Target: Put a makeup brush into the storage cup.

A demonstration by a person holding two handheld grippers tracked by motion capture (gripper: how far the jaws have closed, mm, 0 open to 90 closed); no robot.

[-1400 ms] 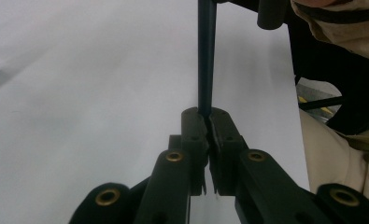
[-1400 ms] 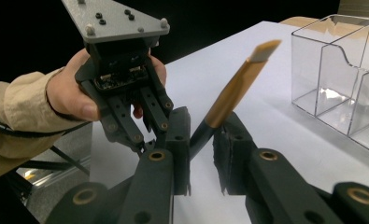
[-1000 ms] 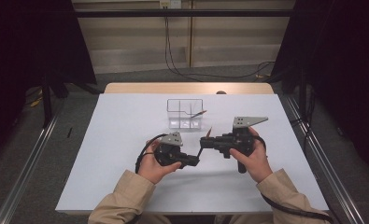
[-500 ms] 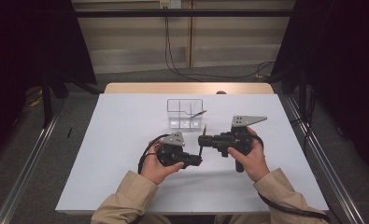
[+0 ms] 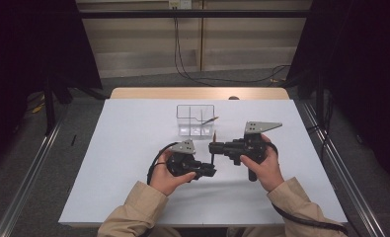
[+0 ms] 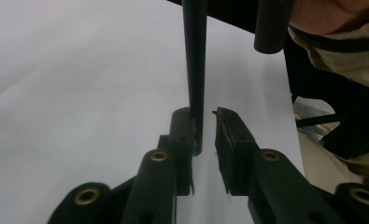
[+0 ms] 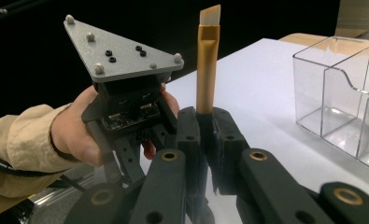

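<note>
Brush [image 7: 207, 65] upright at centre frame in the right gripper view, gold ferrule and pale angled tip uppermost, dark handle running down. Clamped firmly in the right gripper [image 7: 205, 122], jaws shut on the shaft just below the ferrule. Lower handle end sitting between the jaws of the left gripper [image 6: 203, 128], jaws just been opening, parted, one pad beside the shaft, the other clear. Clear divided box [image 5: 196, 118] above centre of the white table [image 5: 128, 143]. For a clean handover: keep right grip steady, widen left fully, withdraw sideways without nudging the handle.
</note>
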